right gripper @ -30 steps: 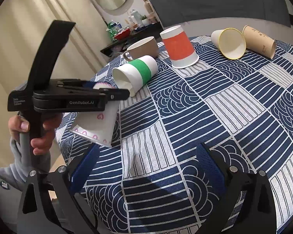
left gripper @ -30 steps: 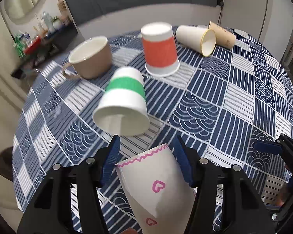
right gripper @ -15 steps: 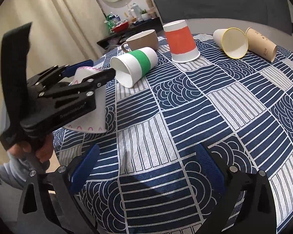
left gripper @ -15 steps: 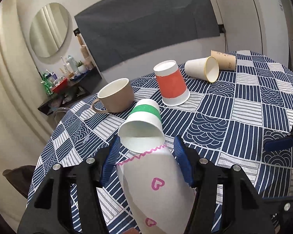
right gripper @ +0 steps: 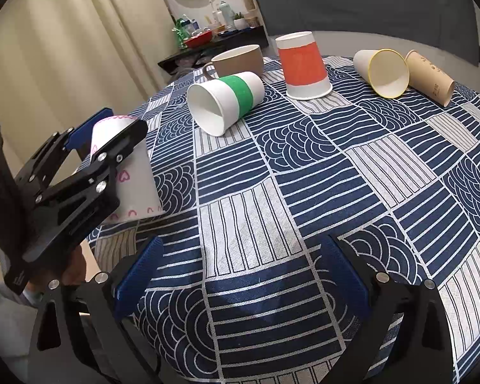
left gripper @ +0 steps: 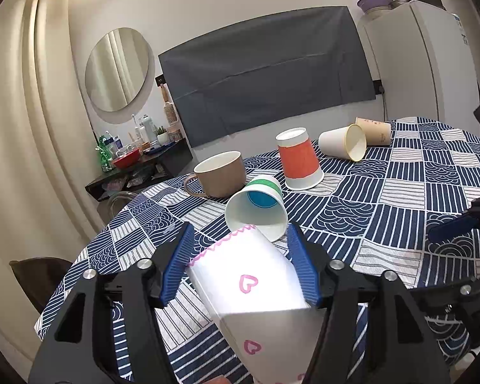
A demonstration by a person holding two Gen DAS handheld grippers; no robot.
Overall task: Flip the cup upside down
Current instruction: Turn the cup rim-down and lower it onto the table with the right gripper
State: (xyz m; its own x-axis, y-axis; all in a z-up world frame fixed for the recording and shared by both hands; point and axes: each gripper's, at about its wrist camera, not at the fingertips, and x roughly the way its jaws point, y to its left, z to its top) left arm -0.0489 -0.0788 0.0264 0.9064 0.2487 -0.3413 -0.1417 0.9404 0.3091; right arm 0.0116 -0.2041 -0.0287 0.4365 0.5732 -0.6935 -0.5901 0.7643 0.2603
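My left gripper (left gripper: 240,256) is shut on a white paper cup with pink hearts (left gripper: 256,294). In the right wrist view the same cup (right gripper: 134,185) stands base up with its wide rim down at the table's left edge, the left gripper (right gripper: 112,134) around its top. My right gripper (right gripper: 240,275) is open and empty above the near part of the table.
On the blue patterned tablecloth (right gripper: 304,160) lie a green-banded cup on its side (right gripper: 227,99), a yellow-rimmed cup (right gripper: 384,70) and a brown cup (right gripper: 432,76), also on their sides. An orange cup (right gripper: 304,64) stands upside down. A beige mug (right gripper: 240,60) stands upright.
My left gripper has turned the heart cup from tilted, rim down in the air, to base up with its rim down at the table. The right gripper has barely moved.
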